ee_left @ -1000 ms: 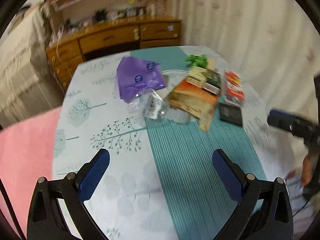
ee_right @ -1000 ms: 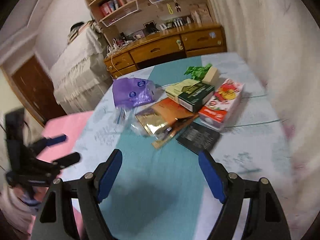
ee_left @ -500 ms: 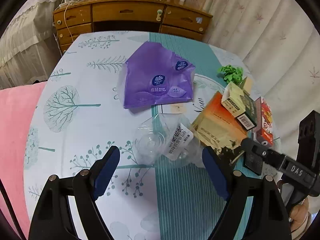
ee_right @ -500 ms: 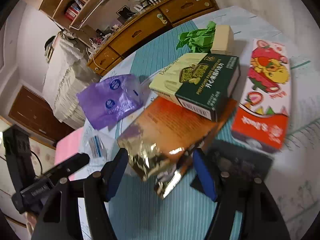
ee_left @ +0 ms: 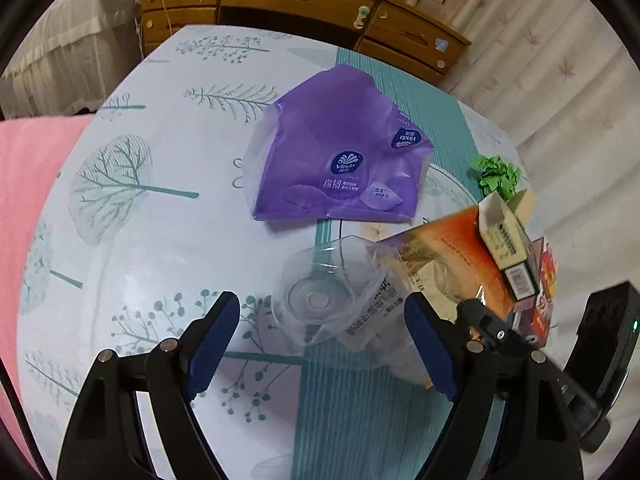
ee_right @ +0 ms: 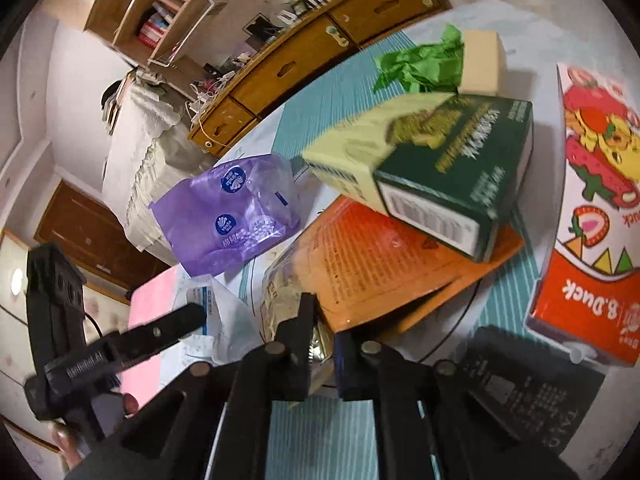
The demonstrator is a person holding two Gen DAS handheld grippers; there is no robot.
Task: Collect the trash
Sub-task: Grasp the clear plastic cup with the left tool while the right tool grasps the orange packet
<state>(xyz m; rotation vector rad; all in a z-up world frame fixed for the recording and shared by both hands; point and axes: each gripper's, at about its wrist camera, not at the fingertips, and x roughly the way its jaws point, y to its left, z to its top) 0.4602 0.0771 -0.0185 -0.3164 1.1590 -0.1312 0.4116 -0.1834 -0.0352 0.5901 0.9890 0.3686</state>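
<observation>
In the left wrist view a crushed clear plastic cup (ee_left: 320, 300) with a white label lies on the table between the fingers of my left gripper (ee_left: 322, 320). The jaws stand open around it, and the left pad is clear of it. A purple tissue wrapper (ee_left: 340, 160) lies flat just beyond. In the right wrist view my right gripper (ee_right: 322, 344) has its jaws closing, nearly together, on the gold foil edge of an orange snack packet (ee_right: 392, 264). A green-and-yellow box (ee_right: 440, 160) rests on that packet.
A red cartoon carton (ee_right: 592, 220), a black box (ee_right: 532, 392), crumpled green paper (ee_right: 420, 64) and a beige block (ee_right: 480, 60) crowd the table's right side. The tree-print tablecloth (ee_left: 160, 240) stretches to the left. A wooden dresser (ee_left: 300, 0) stands behind, and a pink surface (ee_left: 32, 180) is at the left.
Both grippers dropped toward the table and closed in on the trash pile. The right jaws went from wide open to pinched on the packet's foil edge. The left jaws narrowed slightly around the cup.
</observation>
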